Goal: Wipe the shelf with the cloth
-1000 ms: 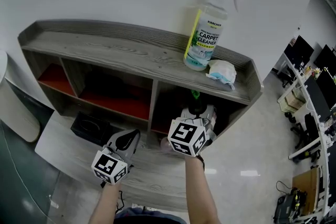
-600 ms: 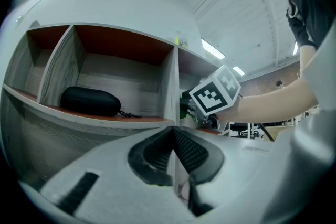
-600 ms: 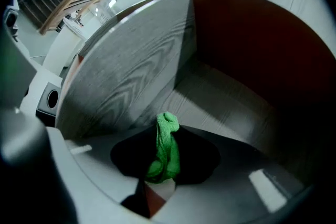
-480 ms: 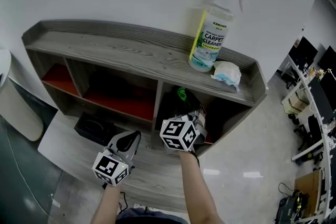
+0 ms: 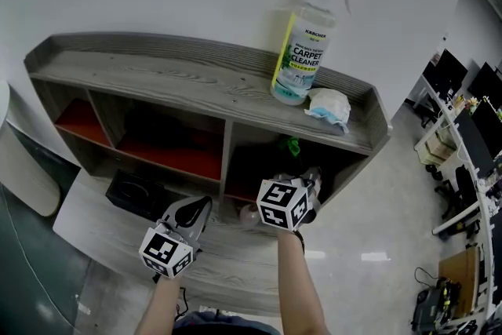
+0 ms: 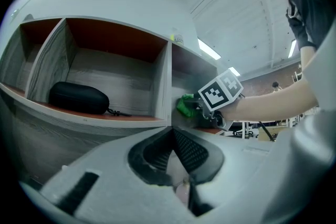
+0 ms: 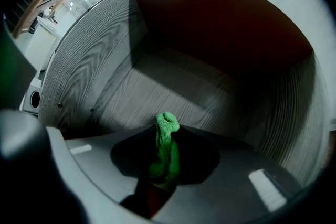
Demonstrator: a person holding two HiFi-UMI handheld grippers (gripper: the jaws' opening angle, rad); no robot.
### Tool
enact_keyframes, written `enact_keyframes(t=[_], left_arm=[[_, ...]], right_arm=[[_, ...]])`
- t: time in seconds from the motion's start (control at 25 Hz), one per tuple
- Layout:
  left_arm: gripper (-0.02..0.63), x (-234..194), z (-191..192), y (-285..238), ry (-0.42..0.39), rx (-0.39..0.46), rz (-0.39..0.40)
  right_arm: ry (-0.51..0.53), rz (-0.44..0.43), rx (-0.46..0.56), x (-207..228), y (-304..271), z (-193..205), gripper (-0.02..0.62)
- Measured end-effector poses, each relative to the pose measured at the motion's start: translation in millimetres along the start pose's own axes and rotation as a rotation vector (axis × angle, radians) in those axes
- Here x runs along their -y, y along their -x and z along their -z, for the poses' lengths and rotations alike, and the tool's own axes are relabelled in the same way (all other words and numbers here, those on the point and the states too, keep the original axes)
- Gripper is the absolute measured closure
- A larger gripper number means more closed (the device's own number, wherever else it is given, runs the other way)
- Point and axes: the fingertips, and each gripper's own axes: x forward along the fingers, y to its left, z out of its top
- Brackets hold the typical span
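Right gripper (image 5: pixel 298 162): jaws clenched on the green cloth (image 7: pixel 167 147), a short tuft standing out past the tips, reaching into the right-hand compartment of the grey wood-grain shelf (image 5: pixel 157 78). Change noted: half a second ago the cloth sat close to the divider; it now lies back toward the compartment's middle, much where it was a second ago. That reads as one back-and-forth stroke, so wiping looks under way in this bay only. Whether the tuft touches the boards cannot be told. Left gripper (image 5: pixel 192 208): jaws pressed together on nothing, low in front of the shelf, unmoved. Also present: spray bottle (image 5: pixel 302 43) and crumpled white wipe (image 5: pixel 329 106) side by side on the top board; black case (image 6: pixel 79 98) in the middle compartment.
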Motion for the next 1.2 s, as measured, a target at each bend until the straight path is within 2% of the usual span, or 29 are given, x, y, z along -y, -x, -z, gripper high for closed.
enact_keyframes(t=[0.16, 0.28, 0.44, 0.56, 0.72, 1.0, 1.2], left_arm=[[0.607, -0.6, 0.3, 2.7, 0.000, -0.001, -0.003], [0.607, -3.3, -0.5, 4.9, 0.000, 0.002, -0.011], [0.607, -2.9, -1.4, 8.4, 0.002, 0.006, -0.018], [0.607, -5.5, -1.4, 12.7, 0.003, 0.007, -0.029], [0.607, -8.9, -2.5, 16.7, 0.004, 0.010, -0.036], [0.607, -3.0, -1.1, 10.6, 0.005, 0.004, -0.008], [0.607, 5.0, -0.2, 4.6, 0.009, 0.004, 0.017]], right_arm=[[-0.026, -0.040, 0.078, -12.2, 11.2, -14.2, 0.491], [-0.008, -0.134, 0.143, -46.7, 16.6, -30.2, 0.491], [0.064, -0.241, 0.146, -95.3, 10.7, -38.5, 0.491], [0.095, -0.266, 0.112, -109.7, -0.1, -33.8, 0.491], [0.072, -0.224, 0.050, -93.6, -11.8, -16.5, 0.491], [-0.009, -0.059, -0.027, -27.8, -4.6, 15.5, 0.491], [-0.047, -0.041, -0.046, -13.9, -2.0, 25.3, 0.490]])
